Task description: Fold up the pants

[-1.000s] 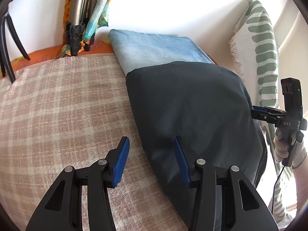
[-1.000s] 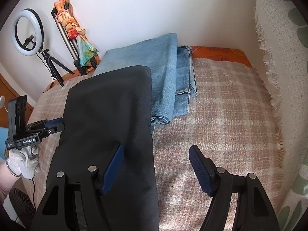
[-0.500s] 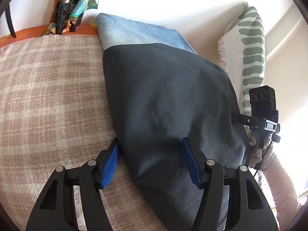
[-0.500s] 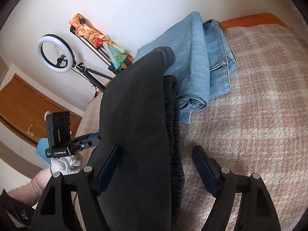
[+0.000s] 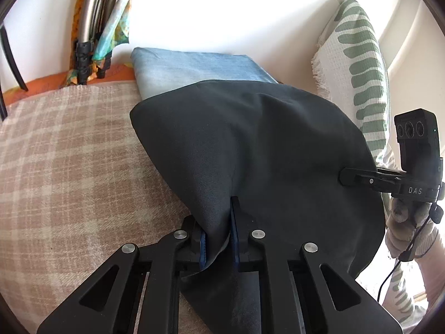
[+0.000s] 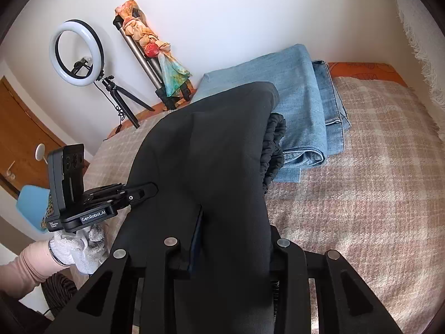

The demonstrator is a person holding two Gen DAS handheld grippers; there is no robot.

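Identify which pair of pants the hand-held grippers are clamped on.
The black pants with the elastic waistband; the folded blue jeans lie untouched behind.

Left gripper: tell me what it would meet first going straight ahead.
The left gripper is shut on the dark pants, so more of that fabric comes first; beyond it, probably the folded blue jeans, though depth is unclear.

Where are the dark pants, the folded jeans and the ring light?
dark pants (image 5: 264, 144), left wrist view, on the broad top panel.
folded jeans (image 6: 303, 105), right wrist view, on the upper folded layer.
ring light (image 6: 54, 55), right wrist view, on the lit ring's left side.
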